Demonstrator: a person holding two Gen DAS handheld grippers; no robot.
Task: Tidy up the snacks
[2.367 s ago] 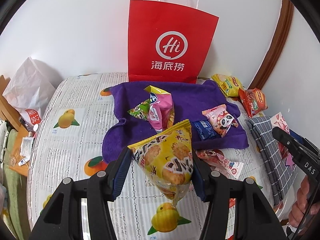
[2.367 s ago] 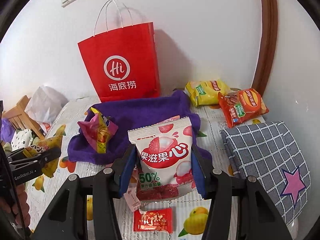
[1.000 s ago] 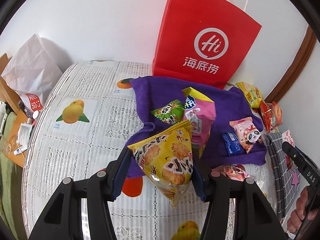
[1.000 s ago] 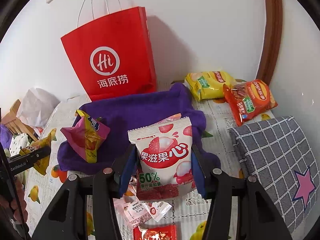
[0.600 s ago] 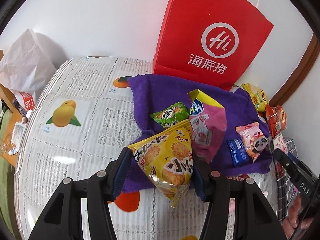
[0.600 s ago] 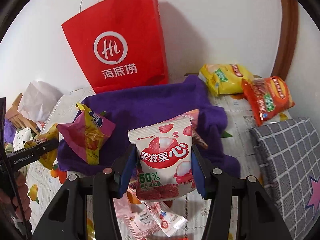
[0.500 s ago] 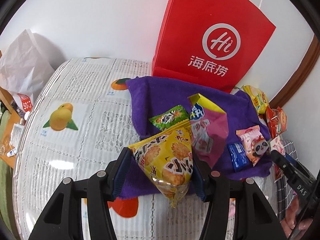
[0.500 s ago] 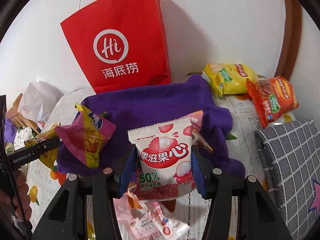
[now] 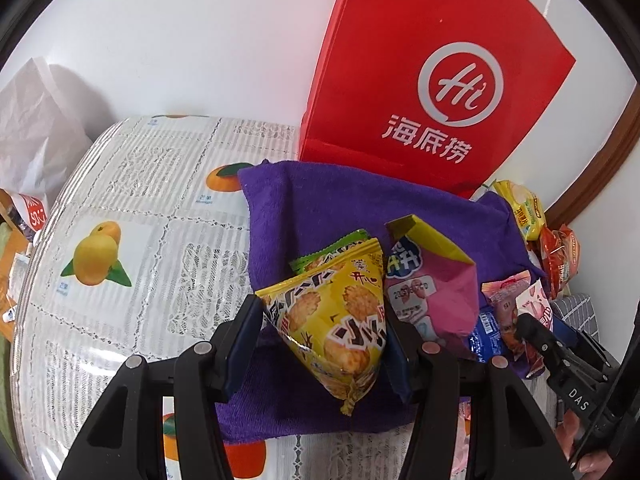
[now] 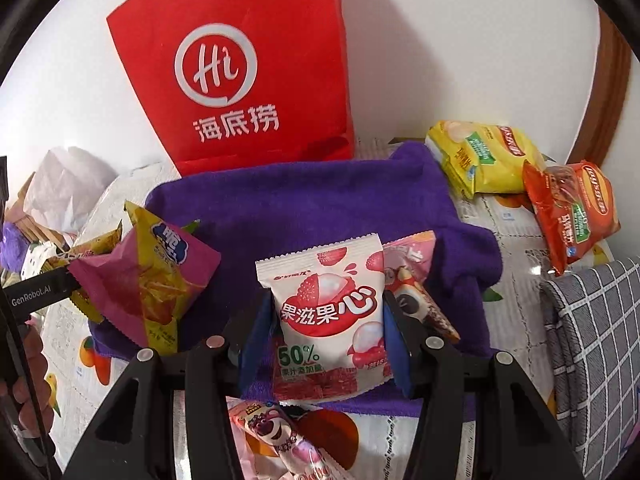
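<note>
My left gripper (image 9: 324, 340) is shut on a yellow cracker bag (image 9: 336, 312) and holds it above the near left part of the purple towel (image 9: 320, 204). My right gripper (image 10: 326, 336) is shut on a white lychee gummy bag (image 10: 328, 312) above the towel's (image 10: 304, 200) front edge. On the towel lie a pink and yellow bag (image 9: 432, 280) (image 10: 152, 276), a green packet (image 9: 320, 252), a panda packet (image 10: 412, 292) and a blue packet (image 9: 486, 336). A red paper bag (image 9: 432, 80) (image 10: 236, 68) stands behind the towel.
A yellow chip bag (image 10: 484, 156) and an orange chip bag (image 10: 572, 208) lie at the back right by the wall. A grey checked cloth (image 10: 592, 340) lies at the right. Small pink packets (image 10: 276, 436) lie below my right gripper. A white bag (image 9: 28, 128) sits at far left.
Both grippers have moved forward toward the towel and the red bag with their bags still held. The left one now hangs over the towel.
</note>
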